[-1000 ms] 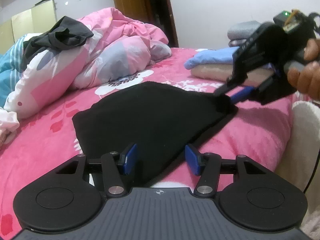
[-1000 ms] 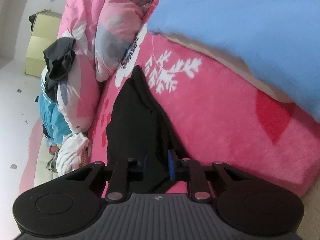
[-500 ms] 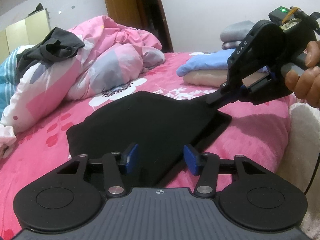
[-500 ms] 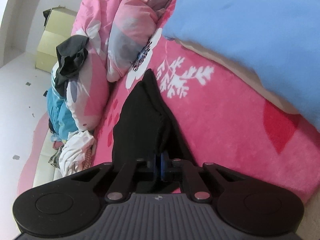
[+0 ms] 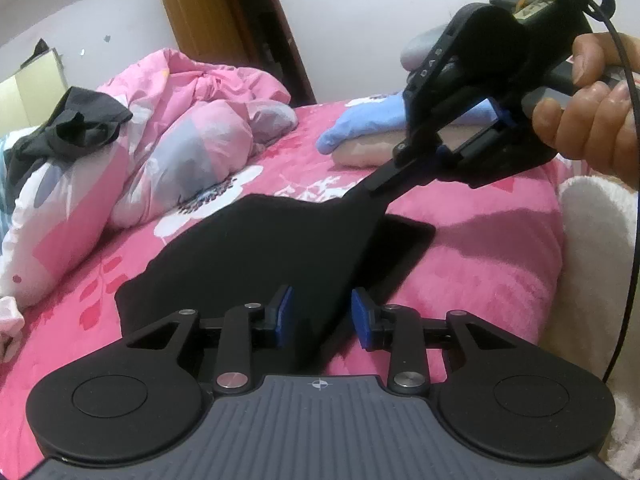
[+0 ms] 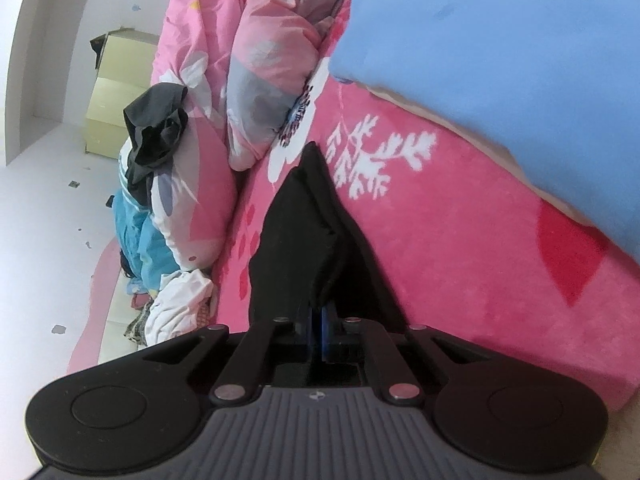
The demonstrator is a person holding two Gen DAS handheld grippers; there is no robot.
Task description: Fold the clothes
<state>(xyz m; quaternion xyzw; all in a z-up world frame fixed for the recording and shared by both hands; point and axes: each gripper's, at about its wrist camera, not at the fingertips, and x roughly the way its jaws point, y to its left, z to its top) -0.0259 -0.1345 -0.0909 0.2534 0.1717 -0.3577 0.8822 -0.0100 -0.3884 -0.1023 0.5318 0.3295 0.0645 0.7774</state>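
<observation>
Hiding their tips, right tongs (image 5: 370,190) pinch black garment (image 5: 260,256).

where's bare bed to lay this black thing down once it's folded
Bare pink blanket lies right of the black garment, up to the white fleece. Crowded: the pink quilt heap to the left, and folded blue clothes behind.

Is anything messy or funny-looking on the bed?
Yes. A dark crumpled garment is dumped on top of the bunched-up pink duvet, not folded. The black cloth being folded is pulled up at one corner by the right hand-held gripper, so it sits lopsided on the pink blanket.
</observation>
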